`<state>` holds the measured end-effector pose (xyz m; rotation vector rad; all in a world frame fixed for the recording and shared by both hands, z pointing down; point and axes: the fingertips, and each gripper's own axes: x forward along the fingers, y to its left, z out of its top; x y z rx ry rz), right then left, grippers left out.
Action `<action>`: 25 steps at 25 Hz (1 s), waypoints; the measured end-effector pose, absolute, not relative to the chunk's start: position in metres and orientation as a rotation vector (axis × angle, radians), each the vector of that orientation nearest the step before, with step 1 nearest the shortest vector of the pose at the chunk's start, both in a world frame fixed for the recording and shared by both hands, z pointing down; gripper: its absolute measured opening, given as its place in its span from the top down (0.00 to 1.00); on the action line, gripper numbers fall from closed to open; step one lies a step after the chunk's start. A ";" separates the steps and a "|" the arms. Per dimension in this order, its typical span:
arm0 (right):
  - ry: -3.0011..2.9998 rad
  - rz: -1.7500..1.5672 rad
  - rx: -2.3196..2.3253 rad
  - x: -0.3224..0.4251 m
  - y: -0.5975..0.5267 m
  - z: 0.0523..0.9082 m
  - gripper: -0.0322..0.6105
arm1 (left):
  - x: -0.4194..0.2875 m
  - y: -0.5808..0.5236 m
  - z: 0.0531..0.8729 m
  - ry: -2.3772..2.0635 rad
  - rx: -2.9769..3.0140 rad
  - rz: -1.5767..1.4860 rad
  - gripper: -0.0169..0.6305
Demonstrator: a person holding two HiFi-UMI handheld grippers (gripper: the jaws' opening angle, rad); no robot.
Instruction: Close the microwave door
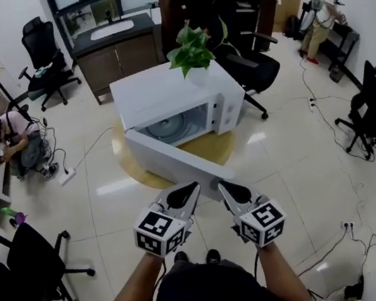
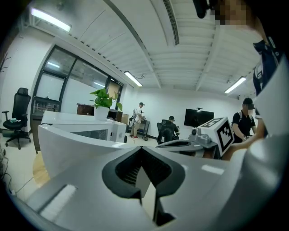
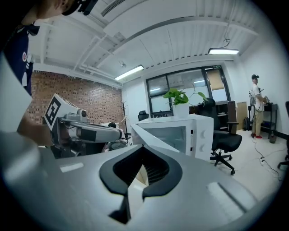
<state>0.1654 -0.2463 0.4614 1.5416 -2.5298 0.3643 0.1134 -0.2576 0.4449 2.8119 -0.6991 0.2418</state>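
The person is holding both forearms out forward and low, side by side, with the left gripper and the right gripper angling slightly toward each other and pointing up and away from the body. In each gripper view the jaws are meeting at their tips with nothing between them, as seen on the left gripper and the right gripper. The microwave is sitting on a low round wooden table just ahead, carrying a potted plant on top. Its door is hanging open toward the person, its free edge lying just above and beyond both sets of tips; whether they are touching it is not clear. The door is lying nearly flat, inner face up, its long axis running crosswise from upper left to lower right in the head view.
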 end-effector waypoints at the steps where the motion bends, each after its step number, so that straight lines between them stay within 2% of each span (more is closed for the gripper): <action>1: -2.522 0.363 1.547 0.166 -0.248 0.462 0.95 | 0.114 -0.259 0.445 -0.695 2.812 0.242 0.96; 25: -2.351 0.293 1.785 0.249 -0.365 0.462 0.95 | 0.131 -0.319 0.433 -0.752 2.839 0.235 0.96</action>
